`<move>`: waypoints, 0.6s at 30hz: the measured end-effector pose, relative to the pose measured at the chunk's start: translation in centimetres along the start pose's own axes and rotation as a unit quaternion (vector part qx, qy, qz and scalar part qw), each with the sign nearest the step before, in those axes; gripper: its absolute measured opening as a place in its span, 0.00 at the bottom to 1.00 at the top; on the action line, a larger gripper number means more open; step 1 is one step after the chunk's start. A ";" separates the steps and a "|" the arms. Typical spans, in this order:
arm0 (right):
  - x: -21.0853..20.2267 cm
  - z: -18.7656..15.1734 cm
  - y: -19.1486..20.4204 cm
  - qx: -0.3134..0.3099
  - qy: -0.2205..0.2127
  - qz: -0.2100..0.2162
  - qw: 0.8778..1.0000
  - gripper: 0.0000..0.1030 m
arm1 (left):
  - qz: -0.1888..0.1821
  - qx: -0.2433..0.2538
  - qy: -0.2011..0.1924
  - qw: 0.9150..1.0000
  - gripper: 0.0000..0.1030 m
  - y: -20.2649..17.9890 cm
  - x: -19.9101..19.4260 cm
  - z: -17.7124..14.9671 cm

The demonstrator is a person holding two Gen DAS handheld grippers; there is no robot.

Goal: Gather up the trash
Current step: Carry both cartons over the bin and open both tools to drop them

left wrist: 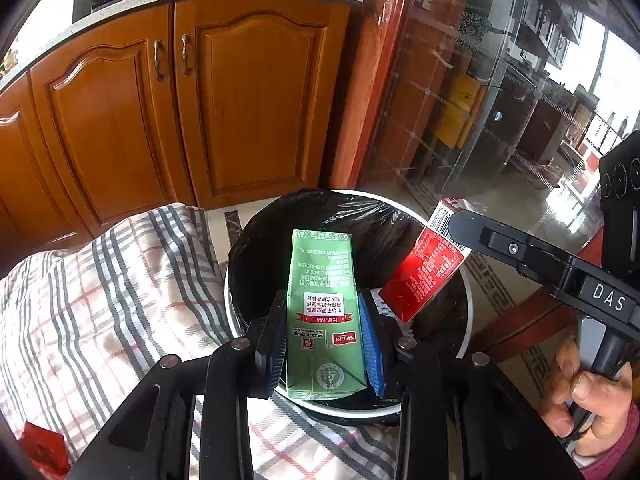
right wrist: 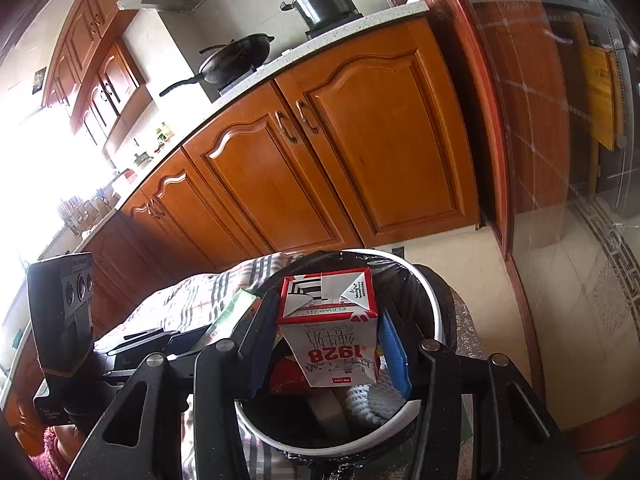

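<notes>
Holding 2 milk boxes over the trash bin (left wrist: 466, 344) w/ its black bag. My left gripper (left wrist: 326, 344) has jaws tight on the green carton (left wrist: 322, 300). My right gripper (right wrist: 328, 344) has jaws tight on the red-and-white carton (right wrist: 332, 336), just above stuff already inside. Checked cloth (left wrist: 100, 300) is beside the bin.

Green carton (left wrist: 325, 312) in left gripper (left wrist: 326, 344) — above bin (left wrist: 466, 320)

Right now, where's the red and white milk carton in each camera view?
Left wrist: red and white carton at centre right, held over the bin by the right claw.
Right wrist: centre, between that claw's fingers.
Shared landmark: the black-lined trash bin beneath it.
</notes>
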State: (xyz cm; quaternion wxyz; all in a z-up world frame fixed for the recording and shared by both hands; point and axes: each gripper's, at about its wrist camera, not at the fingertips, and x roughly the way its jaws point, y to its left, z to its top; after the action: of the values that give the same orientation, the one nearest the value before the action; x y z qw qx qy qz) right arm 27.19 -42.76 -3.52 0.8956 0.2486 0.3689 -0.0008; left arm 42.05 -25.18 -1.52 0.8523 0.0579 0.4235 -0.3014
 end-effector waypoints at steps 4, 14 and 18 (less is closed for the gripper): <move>0.5 -0.1 -0.2 0.001 0.007 -0.001 1.000 0.48 | 0.001 -0.001 0.006 1.000 0.31 -0.1 0.6 -0.2; 1.4 0.5 -0.5 0.000 0.015 -0.007 1.000 0.48 | 0.002 -0.004 0.011 1.000 0.31 -0.1 1.9 0.3; 1.6 0.6 -0.8 0.013 0.018 -0.002 1.000 0.51 | 0.002 -0.006 0.009 1.000 0.33 -0.2 1.6 0.2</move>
State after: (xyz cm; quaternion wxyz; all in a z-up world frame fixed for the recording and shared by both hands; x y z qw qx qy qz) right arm 28.57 -43.45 -4.55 0.8856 0.2594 0.3852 -0.0026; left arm 42.76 -26.18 -2.59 0.8493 0.0563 0.4330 -0.2967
